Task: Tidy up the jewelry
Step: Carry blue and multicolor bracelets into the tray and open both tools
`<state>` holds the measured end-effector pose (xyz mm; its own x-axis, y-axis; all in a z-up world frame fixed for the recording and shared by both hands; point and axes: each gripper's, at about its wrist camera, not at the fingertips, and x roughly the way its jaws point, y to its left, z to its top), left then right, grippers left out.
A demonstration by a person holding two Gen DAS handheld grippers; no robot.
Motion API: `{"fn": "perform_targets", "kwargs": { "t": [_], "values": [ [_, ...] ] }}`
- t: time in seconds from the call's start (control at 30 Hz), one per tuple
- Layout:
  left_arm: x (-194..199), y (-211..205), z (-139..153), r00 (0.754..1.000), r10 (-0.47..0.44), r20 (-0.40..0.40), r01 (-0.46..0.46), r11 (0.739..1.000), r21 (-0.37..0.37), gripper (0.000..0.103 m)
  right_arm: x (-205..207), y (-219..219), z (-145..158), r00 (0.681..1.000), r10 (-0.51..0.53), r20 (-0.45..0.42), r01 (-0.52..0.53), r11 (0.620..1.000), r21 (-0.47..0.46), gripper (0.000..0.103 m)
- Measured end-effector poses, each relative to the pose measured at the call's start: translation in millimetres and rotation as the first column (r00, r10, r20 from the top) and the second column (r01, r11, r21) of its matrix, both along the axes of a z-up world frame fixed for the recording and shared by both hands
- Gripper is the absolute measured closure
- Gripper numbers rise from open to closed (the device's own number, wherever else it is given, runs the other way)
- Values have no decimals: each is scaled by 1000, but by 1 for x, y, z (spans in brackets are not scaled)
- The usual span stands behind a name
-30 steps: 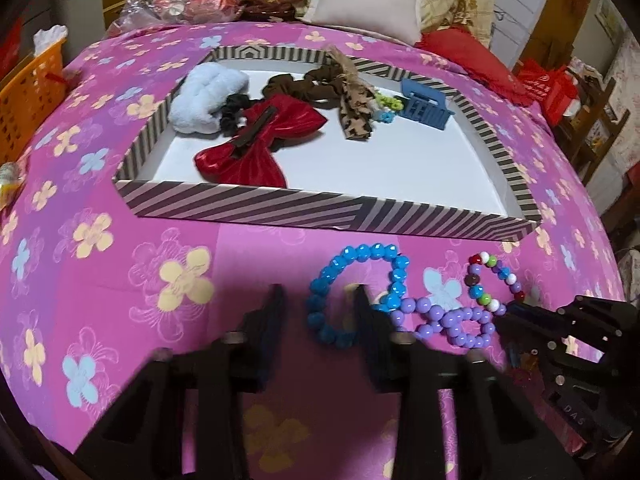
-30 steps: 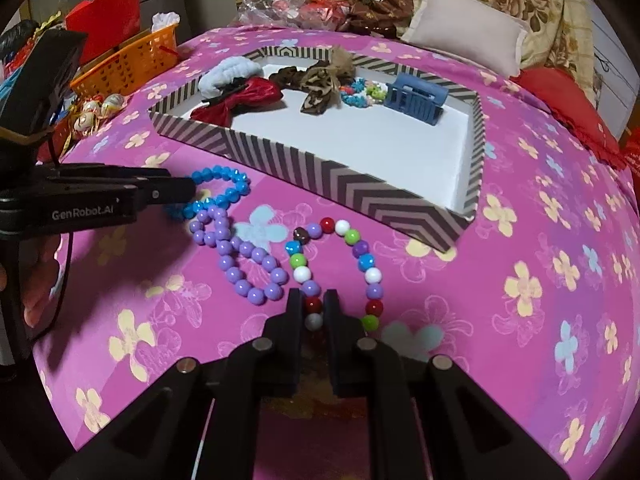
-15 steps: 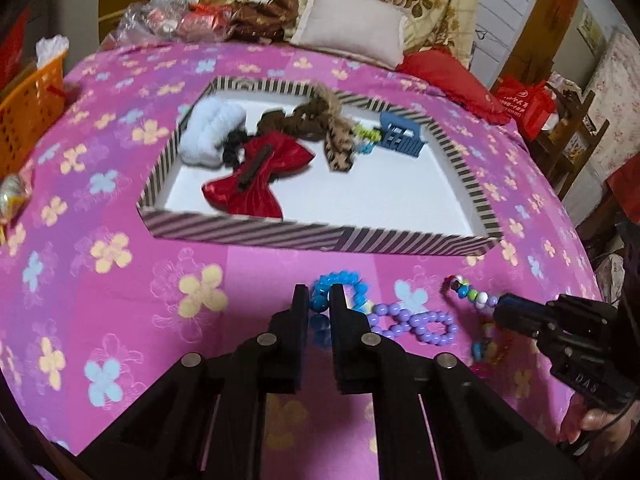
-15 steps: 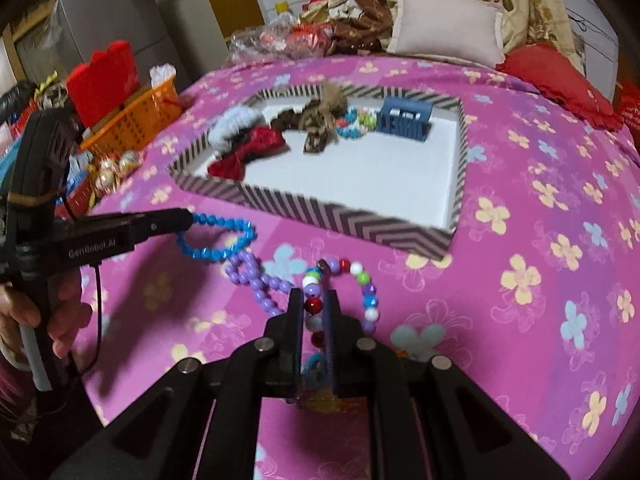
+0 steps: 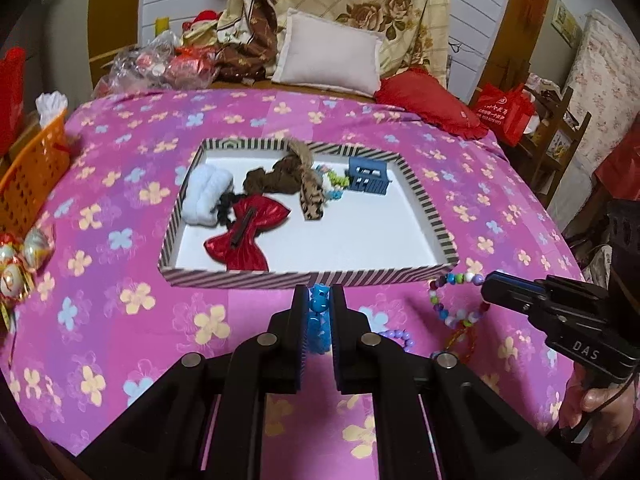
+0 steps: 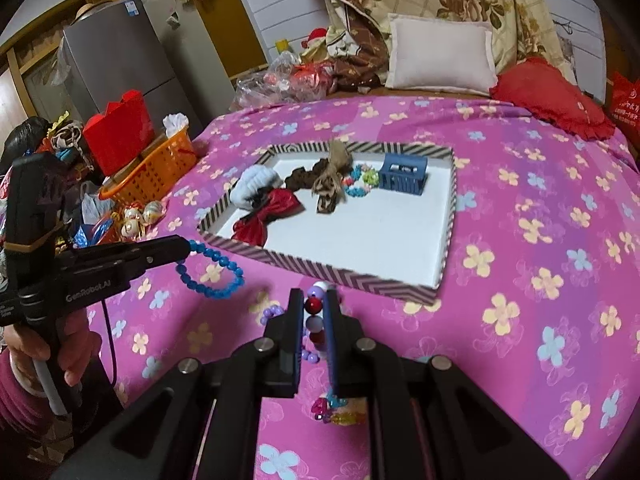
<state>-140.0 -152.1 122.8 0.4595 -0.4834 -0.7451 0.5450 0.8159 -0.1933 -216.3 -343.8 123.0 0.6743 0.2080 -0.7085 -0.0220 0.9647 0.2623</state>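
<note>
My left gripper (image 5: 319, 296) is shut on a blue bead bracelet (image 5: 318, 312) and holds it above the pink bedspread, in front of the striped tray (image 5: 304, 278). From the right wrist view the bracelet (image 6: 212, 270) hangs from the left gripper (image 6: 186, 246). My right gripper (image 6: 314, 300) is shut on a multicoloured bead bracelet (image 6: 314, 314), which also shows hanging in the left wrist view (image 5: 452, 304). A purple bead bracelet (image 5: 394, 336) lies on the bedspread below both grippers. The tray holds a red bow (image 5: 248, 236), a blue hair claw (image 5: 368, 178), scrunchies and a small bead bracelet (image 6: 362, 182).
An orange basket (image 6: 156, 168) and loose ornaments (image 5: 20, 256) sit at the bed's left edge. Pillows (image 5: 328, 54), a red cushion (image 5: 430, 106) and bags lie at the far end. The tray's near right part (image 6: 376, 236) is bare white.
Both grippers have risen from the bedspread with their bracelets, the left with the blue one and the right with the multicoloured one. The purple bracelet stays on the bed.
</note>
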Motion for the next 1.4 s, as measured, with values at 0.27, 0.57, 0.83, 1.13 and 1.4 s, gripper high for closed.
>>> {"fn": "perform_targets", "kwargs": {
  "t": [0.27,0.57,0.83,1.13,1.4],
  "values": [
    [10,-23,16,999,-16,34,16,1000,12,99,15,-20,16,998,-58,31,56,997,59,93],
    [28,-59,16,998,-28,60,25,998,49,99,47,-43,15,993,-111,32,108,991,84,93],
    [40,-86,8,998,-40,57,36,997,69,99,65,-60,5,988,-154,14,152,983,99,93],
    [51,-111,-11,997,-72,-8,72,997,35,99,79,-77,-7,977,-213,-13,213,973,87,93],
    [77,-106,-58,997,-21,-74,27,995,93,99,109,-79,-41,969,-232,-86,238,970,60,93]
  ]
}}
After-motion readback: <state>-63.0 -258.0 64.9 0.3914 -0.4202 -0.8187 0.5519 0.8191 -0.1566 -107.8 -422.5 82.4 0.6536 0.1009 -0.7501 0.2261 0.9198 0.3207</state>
